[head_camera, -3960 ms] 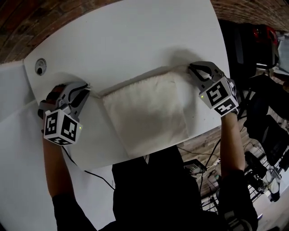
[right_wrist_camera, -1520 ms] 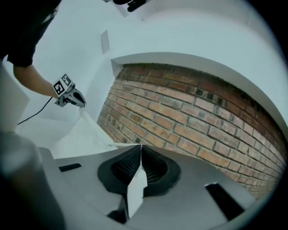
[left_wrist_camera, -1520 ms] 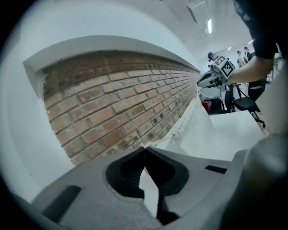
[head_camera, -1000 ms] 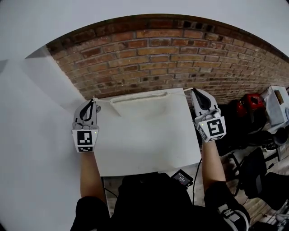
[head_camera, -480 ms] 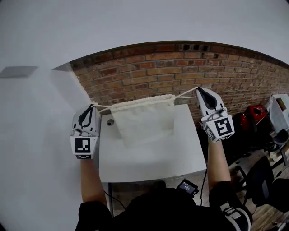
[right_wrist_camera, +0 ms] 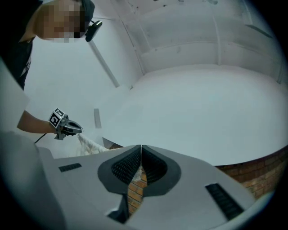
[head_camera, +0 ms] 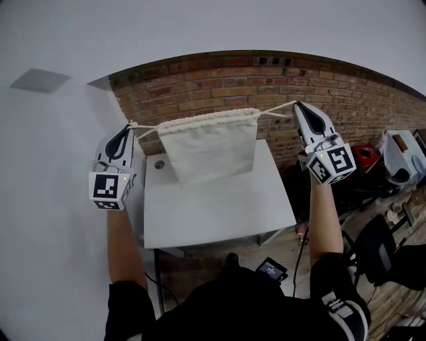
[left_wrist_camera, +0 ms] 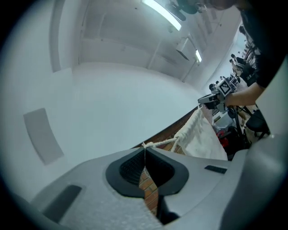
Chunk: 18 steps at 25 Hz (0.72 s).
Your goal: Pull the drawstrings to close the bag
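The cream cloth drawstring bag [head_camera: 210,150] hangs in the air above the white rectangular worktop [head_camera: 213,213], its mouth gathered. The left gripper [head_camera: 131,125] and right gripper [head_camera: 297,104] each have their jaws clamped tight on one end of the white cord drawstrings [head_camera: 148,128], which run taut out from the bag's top.

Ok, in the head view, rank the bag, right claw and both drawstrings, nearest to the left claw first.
1. left drawstring, pinched in the left claw
2. bag, hanging mid-air, centre
3. right drawstring, right of bag
4. right claw, far right

Brick wall [head_camera: 200,80], white table [head_camera: 213,213], ceiling strip light [left_wrist_camera: 162,13].
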Each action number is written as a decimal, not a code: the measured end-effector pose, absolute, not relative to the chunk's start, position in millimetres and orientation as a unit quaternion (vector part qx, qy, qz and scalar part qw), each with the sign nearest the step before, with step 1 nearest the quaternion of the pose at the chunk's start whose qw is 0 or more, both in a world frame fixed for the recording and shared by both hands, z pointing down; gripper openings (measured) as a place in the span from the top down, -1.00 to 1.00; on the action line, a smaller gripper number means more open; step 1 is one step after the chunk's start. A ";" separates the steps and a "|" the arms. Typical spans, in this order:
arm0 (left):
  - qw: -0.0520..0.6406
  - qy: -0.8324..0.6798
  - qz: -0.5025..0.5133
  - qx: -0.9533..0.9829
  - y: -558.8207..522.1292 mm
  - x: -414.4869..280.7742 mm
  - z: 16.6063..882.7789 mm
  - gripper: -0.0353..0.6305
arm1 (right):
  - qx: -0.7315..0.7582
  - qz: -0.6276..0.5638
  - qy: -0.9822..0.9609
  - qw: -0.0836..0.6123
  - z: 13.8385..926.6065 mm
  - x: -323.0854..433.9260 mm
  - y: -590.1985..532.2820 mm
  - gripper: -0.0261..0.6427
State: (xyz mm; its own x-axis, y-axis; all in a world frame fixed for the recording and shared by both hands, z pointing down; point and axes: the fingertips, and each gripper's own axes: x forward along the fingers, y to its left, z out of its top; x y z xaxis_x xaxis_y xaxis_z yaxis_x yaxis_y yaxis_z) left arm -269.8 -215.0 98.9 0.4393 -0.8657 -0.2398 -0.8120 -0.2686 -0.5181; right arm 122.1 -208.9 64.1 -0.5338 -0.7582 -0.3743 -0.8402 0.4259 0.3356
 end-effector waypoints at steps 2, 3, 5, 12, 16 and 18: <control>0.292 0.523 -0.040 -0.800 -203.2 -269.9 97.0 0.84 | -0.473 0.240 0.843 0.092 60.9 122.9 -192.4 0.89; 0.292 0.522 -0.036 -0.800 -197.4 -269.8 95.1 0.84 | -0.472 0.236 0.844 0.094 60.2 123.7 -184.8 0.89; 0.292 0.520 -0.023 -0.802 -186.6 -270.3 90.0 0.84 | -0.469 0.234 0.846 0.093 59.0 124.3 -169.7 0.89; 0.280 0.515 0.014 -0.810 -158.3 -274.2 78.9 0.84 | -0.461 0.238 0.850 0.088 53.6 123.2 -132.4 0.89; 0.289 0.529 0.018 -0.798 -151.2 -276.5 70.5 0.84 | -0.466 0.243 0.845 0.104 46.7 131.4 -127.0 0.89; 0.290 0.535 0.016 -0.793 -150.8 -274.8 66.4 0.83 | -0.465 0.246 0.843 0.111 43.2 136.4 -128.5 0.89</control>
State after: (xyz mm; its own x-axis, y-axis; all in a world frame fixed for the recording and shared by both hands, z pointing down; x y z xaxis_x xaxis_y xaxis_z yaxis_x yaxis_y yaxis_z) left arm -274.8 -150.8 66.4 0.4273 -0.8394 -0.3358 -0.8581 -0.2596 -0.4430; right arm 136.4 -128.5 43.2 -0.5423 -0.7301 -0.4158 -0.8391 0.4464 0.3108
